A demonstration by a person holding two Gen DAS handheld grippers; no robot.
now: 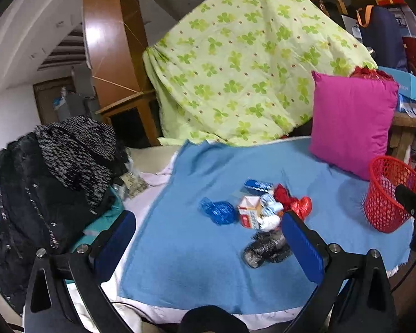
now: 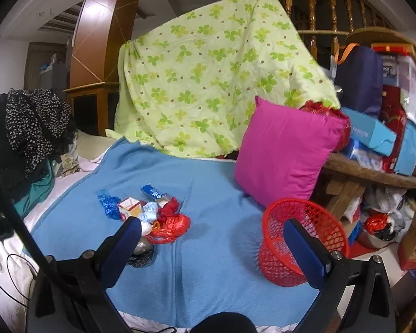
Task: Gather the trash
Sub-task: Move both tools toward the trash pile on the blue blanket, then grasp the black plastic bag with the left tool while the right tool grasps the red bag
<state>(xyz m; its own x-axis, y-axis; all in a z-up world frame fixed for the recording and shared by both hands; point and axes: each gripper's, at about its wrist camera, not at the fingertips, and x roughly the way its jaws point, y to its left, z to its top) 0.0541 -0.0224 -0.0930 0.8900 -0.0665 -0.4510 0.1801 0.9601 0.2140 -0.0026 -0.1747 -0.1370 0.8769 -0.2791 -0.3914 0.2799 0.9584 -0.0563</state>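
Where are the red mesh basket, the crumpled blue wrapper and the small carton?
red mesh basket (image 2: 274,260): right wrist view, on its mesh side wall.
crumpled blue wrapper (image 1: 220,213): left wrist view, on the middle of the crumple.
small carton (image 1: 248,213): left wrist view, on its front face.

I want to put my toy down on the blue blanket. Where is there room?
The blue blanket is bare at the near edge, and between the trash pile and the red basket. There is also room behind the pile, toward the green quilt. The pile itself and the pink pillow corner are crowded.
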